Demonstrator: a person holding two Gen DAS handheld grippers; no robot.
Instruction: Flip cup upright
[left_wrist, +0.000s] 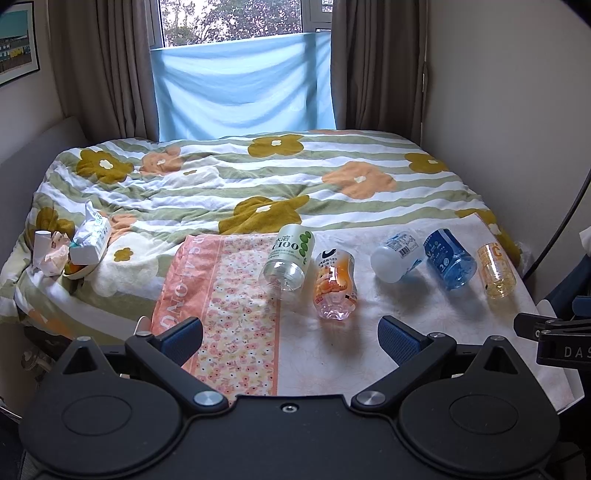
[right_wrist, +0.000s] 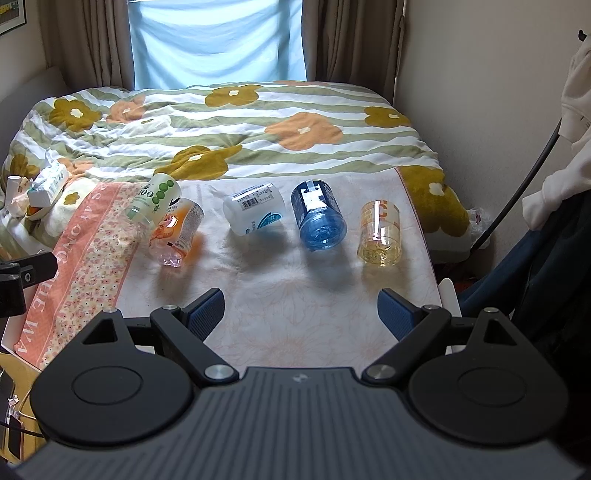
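Observation:
Several plastic cups made from bottle halves lie on their sides on a cloth-covered board: a green-dotted clear cup (left_wrist: 290, 256) (right_wrist: 155, 199), an orange-print cup (left_wrist: 334, 282) (right_wrist: 177, 230), a white cup (left_wrist: 397, 256) (right_wrist: 255, 214), a blue cup (left_wrist: 450, 258) (right_wrist: 319, 219) and a yellow cup (left_wrist: 496, 269) (right_wrist: 380, 232). My left gripper (left_wrist: 290, 341) is open and empty, in front of the green and orange cups. My right gripper (right_wrist: 301, 314) is open and empty, in front of the white and blue cups.
The board (right_wrist: 295, 295) rests on the near end of a bed with a flowered quilt (left_wrist: 258, 177). A tissue pack (left_wrist: 90, 240) and small clutter lie at the left. Walls close in on both sides; a cable (right_wrist: 517, 188) hangs at the right.

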